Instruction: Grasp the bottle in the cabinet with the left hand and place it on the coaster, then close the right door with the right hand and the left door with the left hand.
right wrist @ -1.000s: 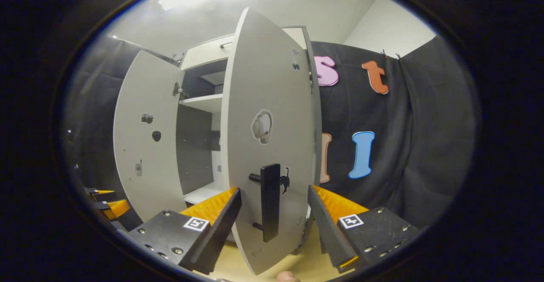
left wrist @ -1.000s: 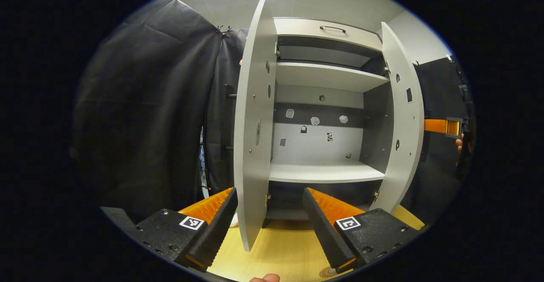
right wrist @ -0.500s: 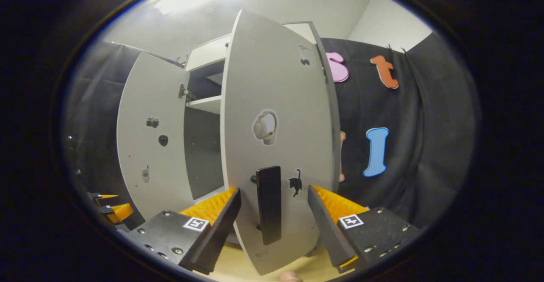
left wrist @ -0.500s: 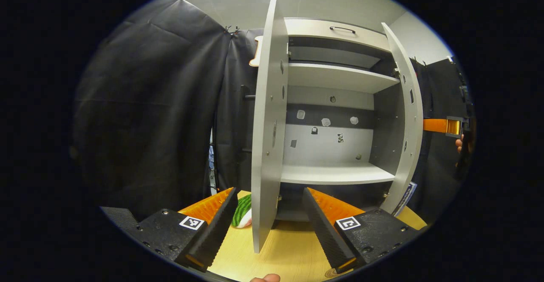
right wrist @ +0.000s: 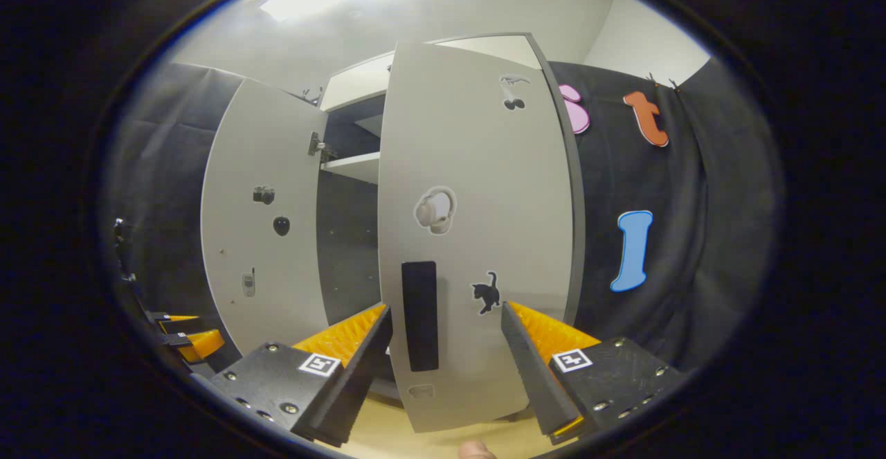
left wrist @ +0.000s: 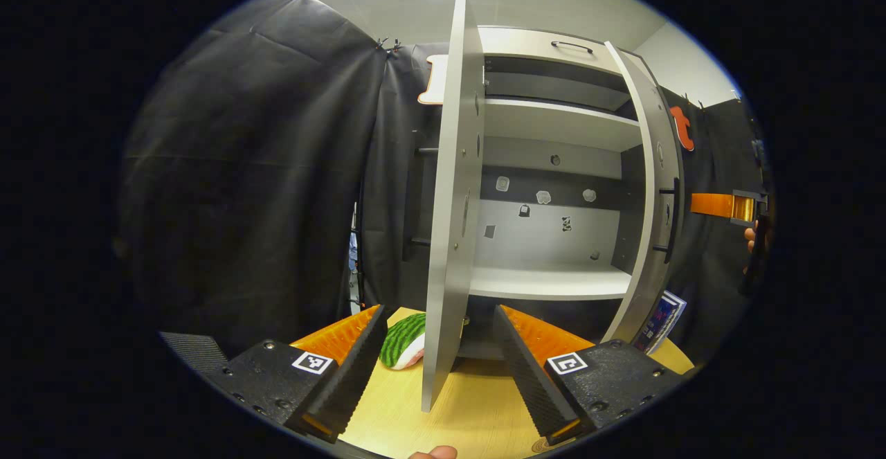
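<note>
Right gripper view: the right gripper (right wrist: 446,348) is spread wide, its two fingers standing either side of the black handle (right wrist: 420,316) on the right door (right wrist: 477,237); the handle lies at 12 o'clock from the gripper, close in front, with its long axis upright and parallel to the door's free edge; the fingers do not press on it, and contact with the door face cannot be judged. The door stands partly swung toward the cabinet; a dark gap to the interior remains at its 9 o'clock side; the push that would shut it runs straight ahead, against the door face.

Beyond that gap the left door (right wrist: 259,217) stands open, with the left gripper (right wrist: 181,340) low at 8 o'clock; that gripper is the nearer one to the left door.

Left gripper view: the left gripper (left wrist: 439,369) is likewise spread, holding nothing; the left door (left wrist: 451,189) is seen almost edge-on at 12 o'clock, its lower edge between the fingers but apart from them; the cabinet shelf (left wrist: 547,284) behind it carries no bottle; a green striped object (left wrist: 401,340) rests on the table (left wrist: 477,410) at 11 o'clock, possibly the coaster; the bottle itself I cannot place.

Judgement: right door closing in hand; left door not yet begun.
</note>
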`<state>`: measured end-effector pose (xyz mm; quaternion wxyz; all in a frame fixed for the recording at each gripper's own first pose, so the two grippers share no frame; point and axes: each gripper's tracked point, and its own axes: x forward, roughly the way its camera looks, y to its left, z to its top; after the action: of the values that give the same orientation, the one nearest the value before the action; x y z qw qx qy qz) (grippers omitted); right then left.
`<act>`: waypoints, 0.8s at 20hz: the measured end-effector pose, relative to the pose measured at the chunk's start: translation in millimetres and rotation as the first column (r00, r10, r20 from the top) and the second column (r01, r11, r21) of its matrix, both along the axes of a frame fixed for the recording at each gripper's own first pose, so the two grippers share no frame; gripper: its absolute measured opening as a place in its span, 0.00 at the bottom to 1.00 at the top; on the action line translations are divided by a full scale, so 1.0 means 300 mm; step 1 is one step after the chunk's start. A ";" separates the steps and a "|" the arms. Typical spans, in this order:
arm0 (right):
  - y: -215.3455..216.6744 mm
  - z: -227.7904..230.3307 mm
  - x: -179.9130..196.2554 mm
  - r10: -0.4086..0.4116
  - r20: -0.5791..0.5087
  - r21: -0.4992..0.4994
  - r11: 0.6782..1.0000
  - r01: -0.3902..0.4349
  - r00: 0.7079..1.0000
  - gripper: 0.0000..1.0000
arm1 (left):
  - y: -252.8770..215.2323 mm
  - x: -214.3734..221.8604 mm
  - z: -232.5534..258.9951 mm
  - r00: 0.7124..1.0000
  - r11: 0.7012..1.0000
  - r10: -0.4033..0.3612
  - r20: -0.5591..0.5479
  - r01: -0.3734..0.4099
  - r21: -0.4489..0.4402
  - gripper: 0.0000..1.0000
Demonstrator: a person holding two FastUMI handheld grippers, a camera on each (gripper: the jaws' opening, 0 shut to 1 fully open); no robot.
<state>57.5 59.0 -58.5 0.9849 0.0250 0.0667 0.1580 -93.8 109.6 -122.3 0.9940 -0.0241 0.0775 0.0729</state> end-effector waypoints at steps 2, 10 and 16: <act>-0.001 0.001 0.000 -0.002 0.002 -0.002 1.000 0.002 1.000 0.95 | 0.002 0.003 0.000 1.000 1.000 0.001 0.002 -0.001 -0.007 0.97; -0.004 0.001 -0.004 -0.015 0.005 -0.008 1.000 0.015 1.000 0.95 | 0.061 0.018 0.014 0.999 0.999 0.039 0.021 -0.039 -0.013 0.97; 0.002 -0.008 0.000 -0.024 0.003 -0.014 1.000 0.024 1.000 0.95 | 0.107 0.017 0.000 0.998 0.998 0.063 0.017 -0.062 -0.019 0.97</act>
<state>57.3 59.6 -60.8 0.9869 0.0188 0.0661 0.1457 -88.8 141.7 -122.2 0.9917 -0.0362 0.0685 0.1029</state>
